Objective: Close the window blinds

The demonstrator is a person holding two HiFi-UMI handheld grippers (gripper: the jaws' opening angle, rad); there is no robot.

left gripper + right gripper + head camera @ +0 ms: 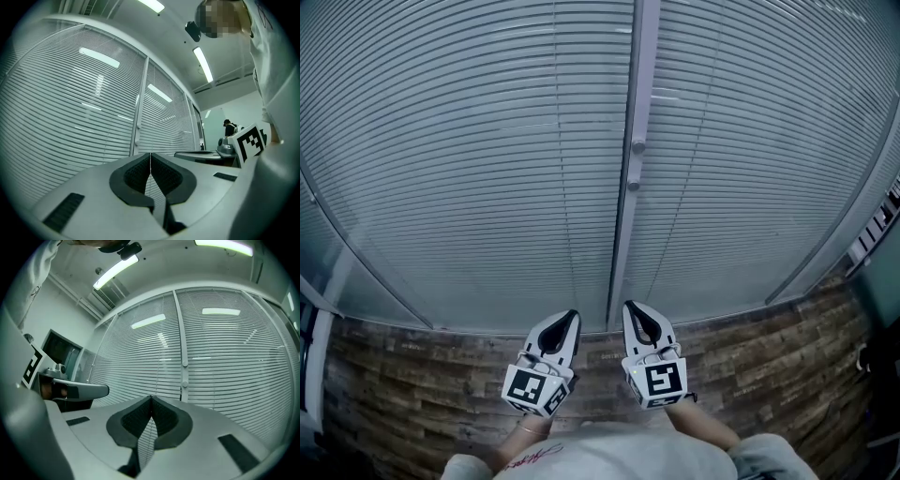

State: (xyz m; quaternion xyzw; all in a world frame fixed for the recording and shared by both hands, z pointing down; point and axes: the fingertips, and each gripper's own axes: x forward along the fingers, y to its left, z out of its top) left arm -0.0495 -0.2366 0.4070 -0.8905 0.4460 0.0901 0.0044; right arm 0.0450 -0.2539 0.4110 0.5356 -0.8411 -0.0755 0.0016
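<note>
Left gripper point(572, 317) & right gripper point(629, 307), both clenched on nothing, sit low side by side, prob. idling, since blinds point(478, 141) straight ahead hang full-length w/ slats seemingly turned shut.

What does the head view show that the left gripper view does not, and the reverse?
Only the head view shows the plank floor below the window. Only the left gripper view shows ceiling lights and a distant person. Both show the slatted blinds, the upright frame between panes, and the left claw, shut and empty.
</note>
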